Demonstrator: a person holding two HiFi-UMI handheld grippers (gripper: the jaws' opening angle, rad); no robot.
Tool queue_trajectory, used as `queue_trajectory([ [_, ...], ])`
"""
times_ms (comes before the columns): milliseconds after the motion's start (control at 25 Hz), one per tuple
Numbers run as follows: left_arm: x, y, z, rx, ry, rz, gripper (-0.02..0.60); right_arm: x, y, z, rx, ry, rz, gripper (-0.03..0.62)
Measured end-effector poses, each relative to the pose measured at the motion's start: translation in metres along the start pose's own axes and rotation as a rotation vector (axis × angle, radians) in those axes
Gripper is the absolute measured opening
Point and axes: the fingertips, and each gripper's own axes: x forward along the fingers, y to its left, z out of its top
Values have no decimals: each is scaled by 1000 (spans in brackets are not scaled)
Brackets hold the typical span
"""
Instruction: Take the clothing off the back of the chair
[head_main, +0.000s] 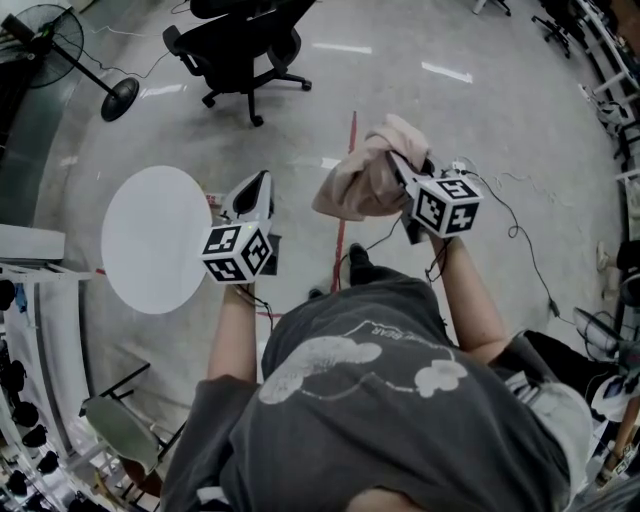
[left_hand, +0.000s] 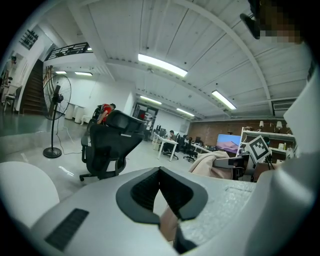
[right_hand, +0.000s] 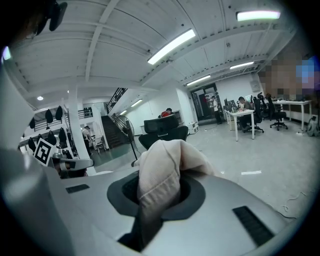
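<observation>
Two grippers are up in front of the person, one per hand. The right gripper is clamped on the beige clothing. In the right gripper view a bunched fold of the clothing bulges up from btwn the jaws, filling the gap of the right gripper. The rest hangs in a loose lump to the left of that gripper's marker cube.

The clothing is held in the air, well apart from the black office chair, which stands across the floor w/ a fan to its left.

The left gripper has its jaws drawn together to a point, gripping nothing. From the head view it sits just beside the edge of a white round table. In the left gripper view the tips of the left gripper meet (a small pinkish bit shows low in the gap behind them, can't tell what). The chair stands ahead at left, and the clothing shows off to the right.

A red line on the floor runs away from the person, btwn the two grippers.
</observation>
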Motion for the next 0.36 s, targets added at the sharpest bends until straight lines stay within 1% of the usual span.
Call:
queue_trajectory([
  [160, 2, 0, -2, -1, 0, -3, 0, -2, 0, 0, -12, -7, -1, 37],
  [360, 2, 7, 7, 3, -13, 9, 0, 3, 4, 6, -38, -12, 9, 37],
])
